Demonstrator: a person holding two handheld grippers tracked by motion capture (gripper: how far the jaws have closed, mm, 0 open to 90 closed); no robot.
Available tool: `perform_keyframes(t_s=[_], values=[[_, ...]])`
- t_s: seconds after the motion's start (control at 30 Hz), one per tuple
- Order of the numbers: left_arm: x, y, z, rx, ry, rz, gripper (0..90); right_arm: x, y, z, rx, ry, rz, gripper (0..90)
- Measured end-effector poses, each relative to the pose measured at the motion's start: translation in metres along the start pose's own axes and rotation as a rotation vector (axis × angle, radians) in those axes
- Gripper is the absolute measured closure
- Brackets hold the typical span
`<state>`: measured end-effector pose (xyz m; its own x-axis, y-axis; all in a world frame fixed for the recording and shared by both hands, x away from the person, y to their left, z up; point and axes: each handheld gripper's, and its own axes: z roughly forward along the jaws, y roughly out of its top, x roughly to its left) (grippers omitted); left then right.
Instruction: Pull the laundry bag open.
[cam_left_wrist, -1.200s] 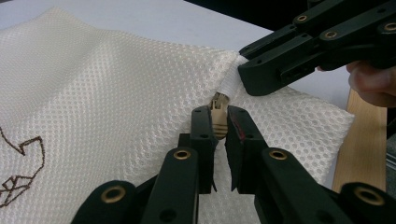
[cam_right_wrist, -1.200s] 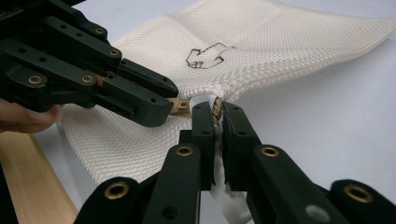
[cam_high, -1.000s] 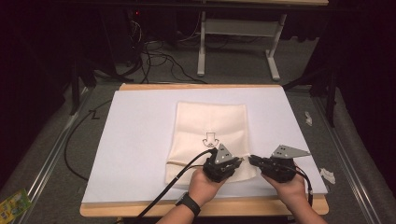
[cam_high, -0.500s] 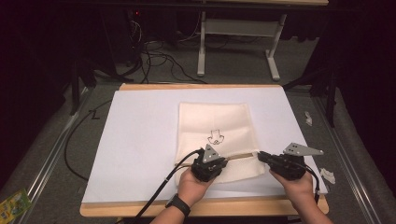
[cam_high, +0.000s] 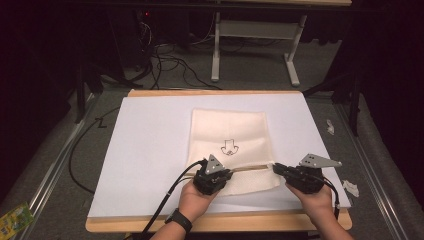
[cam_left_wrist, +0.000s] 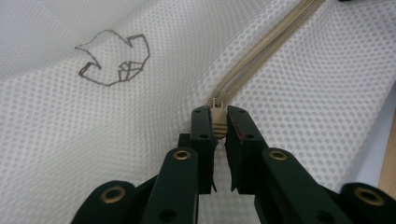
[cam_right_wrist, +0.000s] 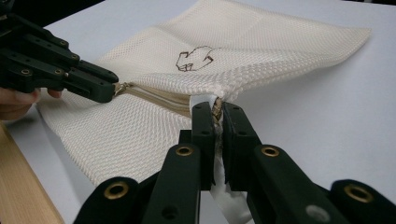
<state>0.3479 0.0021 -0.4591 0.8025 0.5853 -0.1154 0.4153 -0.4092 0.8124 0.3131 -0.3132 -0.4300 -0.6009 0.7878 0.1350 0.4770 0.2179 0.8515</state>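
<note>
Left claw (cam_left_wrist: 218, 122) clamped on zipper pull (cam_left_wrist: 218, 125), right claw (cam_right_wrist: 215, 114) clamped on mesh bag (cam_high: 227, 131) corner; zipper (cam_high: 252, 168) runs straight between them (left nearer the pull).

i see a dark room with grey carpet floor (cam_high: 260, 75), black cables (cam_high: 165, 62) trailing beyond the desk's (cam_high: 150, 145) far edge, and a white table frame (cam_high: 255, 35) behind.

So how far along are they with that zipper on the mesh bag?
Both grips look set: the left tool pinches the zipper pull, and the right tool clamps the mesh bag at its edge. The zipper between them appears closed, so the sliding itself seems left.
</note>
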Motion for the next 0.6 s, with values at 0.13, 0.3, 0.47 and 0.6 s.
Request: perform_keyframes(t_s=[0.13,0.3,0.47,0.6], values=[[0.007,-0.003,-0.007,0.011,0.017,-0.004,82.2,-0.001,0.0,-0.001,-0.002,-0.005,0.007,86.0],[0.017,-0.01,-0.018,0.042,0.04,-0.002,82.2,-0.002,0.0,-0.002,-0.006,-0.007,0.004,85.9],[0.026,-0.019,-0.029,0.04,0.054,-0.018,82.2,-0.003,0.0,-0.002,-0.004,-0.004,0.005,85.9],[0.032,-0.025,-0.031,0.022,0.052,-0.037,82.1,-0.003,0.0,-0.002,-0.004,-0.008,0.004,85.8]])
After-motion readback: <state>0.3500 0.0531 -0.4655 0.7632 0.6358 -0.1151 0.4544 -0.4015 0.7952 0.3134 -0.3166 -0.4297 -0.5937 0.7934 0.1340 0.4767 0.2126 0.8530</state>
